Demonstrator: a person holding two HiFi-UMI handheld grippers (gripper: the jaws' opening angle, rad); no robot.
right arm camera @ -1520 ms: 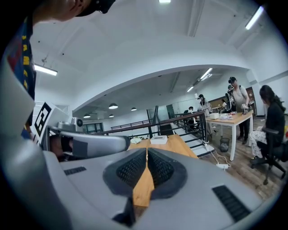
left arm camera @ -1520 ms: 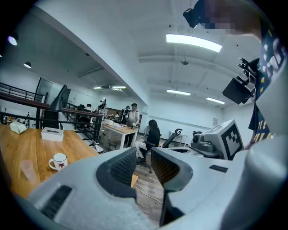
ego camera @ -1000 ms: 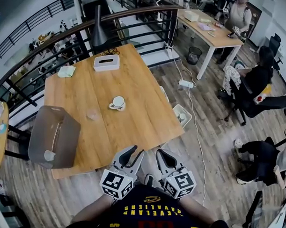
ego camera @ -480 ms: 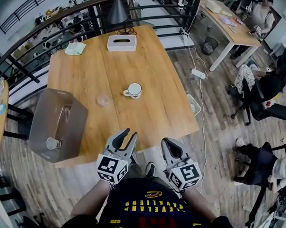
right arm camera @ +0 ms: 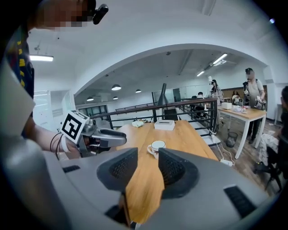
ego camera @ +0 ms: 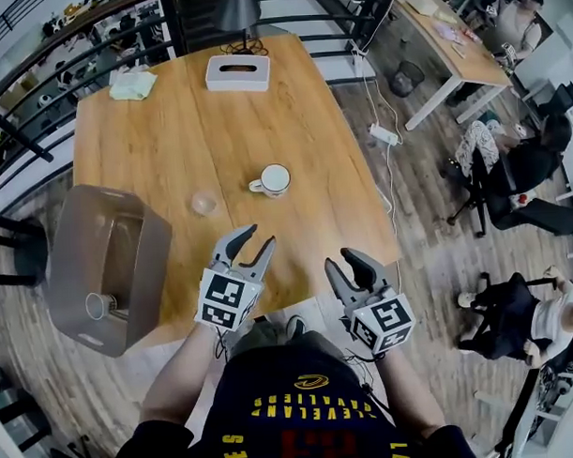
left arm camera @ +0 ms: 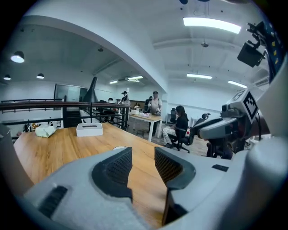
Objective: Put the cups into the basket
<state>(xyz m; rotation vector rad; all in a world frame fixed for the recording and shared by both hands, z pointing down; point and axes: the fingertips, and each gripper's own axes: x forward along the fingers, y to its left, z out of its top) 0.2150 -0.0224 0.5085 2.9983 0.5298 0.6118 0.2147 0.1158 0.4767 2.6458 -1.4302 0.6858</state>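
Note:
A white mug (ego camera: 271,181) (right arm camera: 156,147) stands near the middle of the wooden table (ego camera: 171,143). A small clear cup (ego camera: 204,203) is just left of it. At the table's left edge sits the grey basket (ego camera: 80,231), with one cup (ego camera: 97,305) inside. My left gripper (ego camera: 245,244) (left arm camera: 140,155) hovers over the table's near edge, below the clear cup. My right gripper (ego camera: 349,265) (right arm camera: 147,159) is at the near right corner, pointing toward the mug. Both gripper's jaws have just been opening, and nothing is between them.
A white tissue box (ego camera: 237,73) and a pale green cloth (ego camera: 131,85) lie at the table's far end, in front of a black railing (ego camera: 39,119). A power strip and cables (ego camera: 384,133) lie on the floor to the right. People sit at desks beyond.
Both grippers have moved forward from in front of my body to the table's near edge. The right jaws went from shut to apart, and the left jaws spread a little wider.

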